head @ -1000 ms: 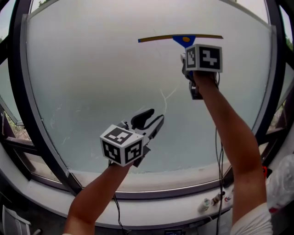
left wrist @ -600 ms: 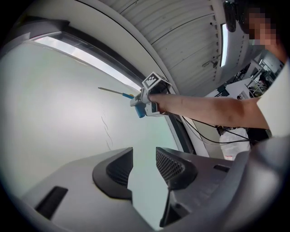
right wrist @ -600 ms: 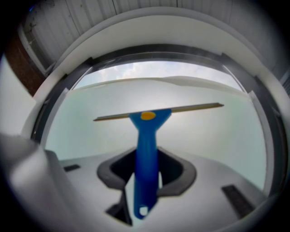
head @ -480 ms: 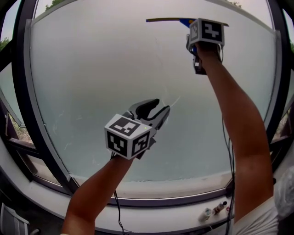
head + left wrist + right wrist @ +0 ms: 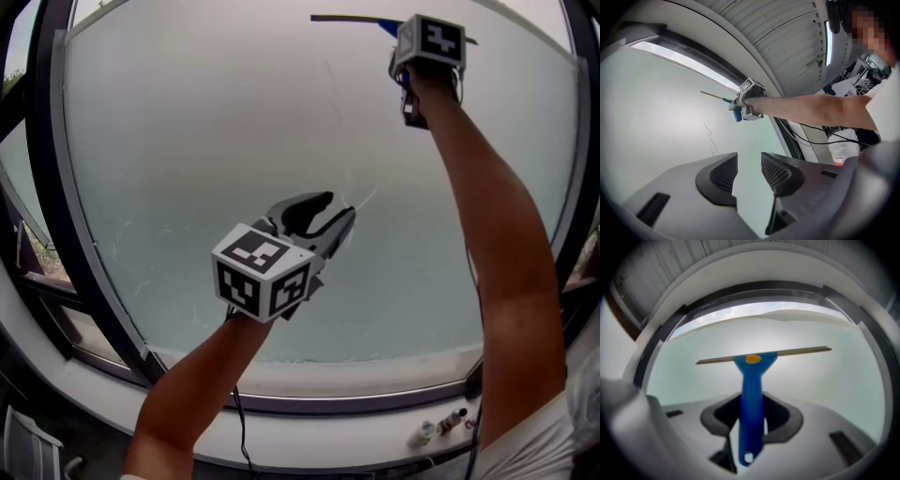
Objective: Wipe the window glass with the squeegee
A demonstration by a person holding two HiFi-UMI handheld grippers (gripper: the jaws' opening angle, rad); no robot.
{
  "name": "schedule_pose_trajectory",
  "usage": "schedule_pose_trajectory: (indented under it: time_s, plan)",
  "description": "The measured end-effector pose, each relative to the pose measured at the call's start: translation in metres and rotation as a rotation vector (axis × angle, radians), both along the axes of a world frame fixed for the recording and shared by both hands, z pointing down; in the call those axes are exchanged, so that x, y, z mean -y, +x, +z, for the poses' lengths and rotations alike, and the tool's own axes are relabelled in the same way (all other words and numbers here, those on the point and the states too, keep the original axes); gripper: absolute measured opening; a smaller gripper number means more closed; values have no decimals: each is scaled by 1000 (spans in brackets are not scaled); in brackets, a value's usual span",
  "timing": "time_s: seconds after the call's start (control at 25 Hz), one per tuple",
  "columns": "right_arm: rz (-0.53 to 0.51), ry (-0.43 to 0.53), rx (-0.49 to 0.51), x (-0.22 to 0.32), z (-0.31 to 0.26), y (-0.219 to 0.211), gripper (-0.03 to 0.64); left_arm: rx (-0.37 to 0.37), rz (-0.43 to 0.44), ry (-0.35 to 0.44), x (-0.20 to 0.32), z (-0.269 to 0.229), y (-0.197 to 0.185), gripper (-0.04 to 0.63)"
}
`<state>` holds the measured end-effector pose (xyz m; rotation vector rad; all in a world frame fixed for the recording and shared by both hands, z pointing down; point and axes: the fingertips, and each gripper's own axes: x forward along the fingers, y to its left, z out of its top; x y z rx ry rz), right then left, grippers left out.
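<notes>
- head view: right gripper (image 5: 405, 49) at full arm's reach, up by the top of the window glass (image 5: 206, 141), clamped on the squeegee (image 5: 349, 18); blade level, running left from the gripper.
- against a second ago: higher on the pane, blade now almost at the picture's top edge, arm stretched further.
- left gripper (image 5: 333, 212) lower down at mid-pane, well apart from the squeegee, jaws slightly parted and empty; lifted a little since then, tips now just beside a thin pale streak (image 5: 361, 200) on the glass.
- round the pane a dark window frame (image 5: 45, 187); below, a white sill (image 5: 309, 412) with a small bottle (image 5: 427, 433) lying at the right.
- left gripper view: two mesh-faced jaws with a narrow gap, only glass between them; beyond, the outstretched arm and the right gripper, with the squeegee's blue handle end and thin blade against the pane.
- right gripper view: jaws closed round the blue handle, handle upright, yellow spot at its head, blade horizontal across the glass in the upper part of the pane.
</notes>
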<state>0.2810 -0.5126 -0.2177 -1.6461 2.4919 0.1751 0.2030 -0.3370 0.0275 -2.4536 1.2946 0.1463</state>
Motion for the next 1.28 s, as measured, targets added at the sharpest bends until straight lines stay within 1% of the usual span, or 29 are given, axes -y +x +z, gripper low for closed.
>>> schedule_pose_trajectory:
  time_s: [0.12,0.44,1.0,1.28]
  plan:
    - [-6,-1,26,2,2,2,150,-7,14,-8,1,2,3,178]
    - [-37,-28,36,5,25,0,150,-16,58,-26,1,16,19,178]
    - [-46,-67,4,0,70,7,150,-43,74,-71,3,40,29,178]
    - [-52,-81,-7,1,84,9,150,-54,74,-89,3,49,33,178]
